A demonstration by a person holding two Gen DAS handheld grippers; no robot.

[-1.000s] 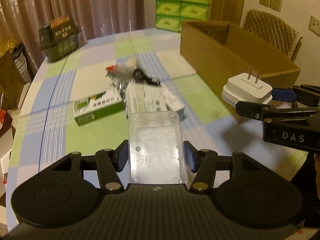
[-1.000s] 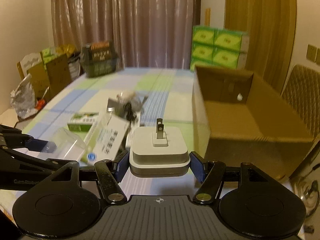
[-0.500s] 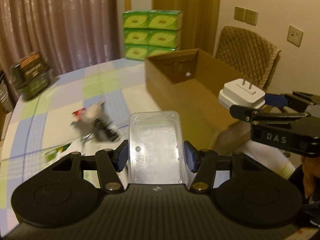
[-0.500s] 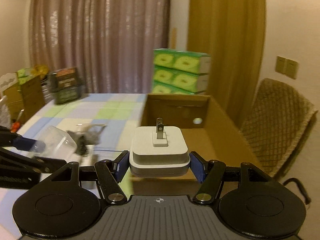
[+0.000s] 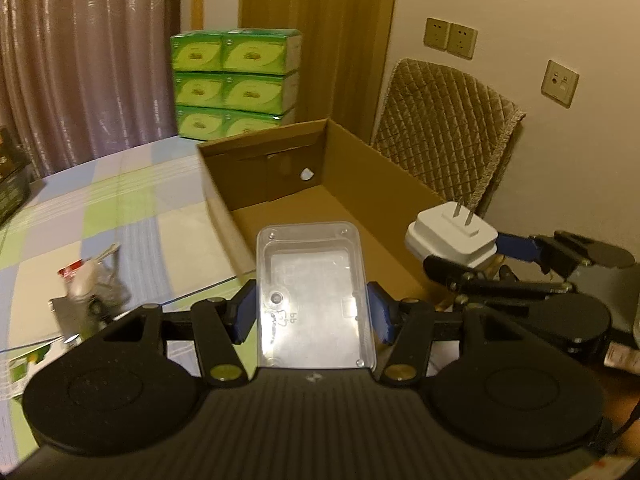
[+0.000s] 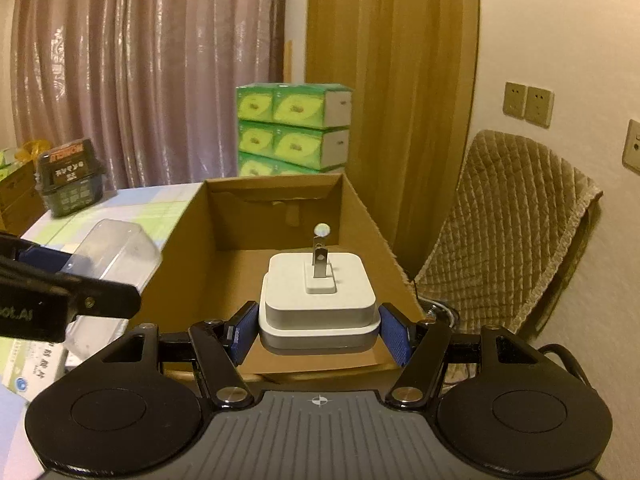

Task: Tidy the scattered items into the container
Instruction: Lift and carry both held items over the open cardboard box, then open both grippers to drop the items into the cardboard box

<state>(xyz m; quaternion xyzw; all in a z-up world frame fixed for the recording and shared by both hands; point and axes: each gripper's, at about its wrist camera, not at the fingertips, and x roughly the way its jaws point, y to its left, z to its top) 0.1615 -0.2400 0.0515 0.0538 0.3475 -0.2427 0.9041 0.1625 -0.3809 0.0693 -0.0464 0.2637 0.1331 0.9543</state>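
Note:
My left gripper (image 5: 312,316) is shut on a clear plastic box (image 5: 314,292) and holds it above the near end of the open cardboard box (image 5: 280,200). My right gripper (image 6: 320,332) is shut on a white plug adapter (image 6: 320,300), prongs pointing forward, over the near edge of the same cardboard box (image 6: 276,216). The adapter (image 5: 450,236) and right gripper also show at the right of the left wrist view. The clear box (image 6: 112,256) shows at the left of the right wrist view. The cardboard box looks empty inside.
Scattered items (image 5: 88,284) lie on the checked tablecloth (image 5: 120,216) left of the box. A padded chair (image 6: 512,240) stands right of the box. Green tissue packs (image 6: 292,128) are stacked behind it. A dark basket (image 6: 70,188) sits far left.
Both grippers have swung right from the scattered items toward the cardboard box, each still holding its object. The box now fills the centre of both views.

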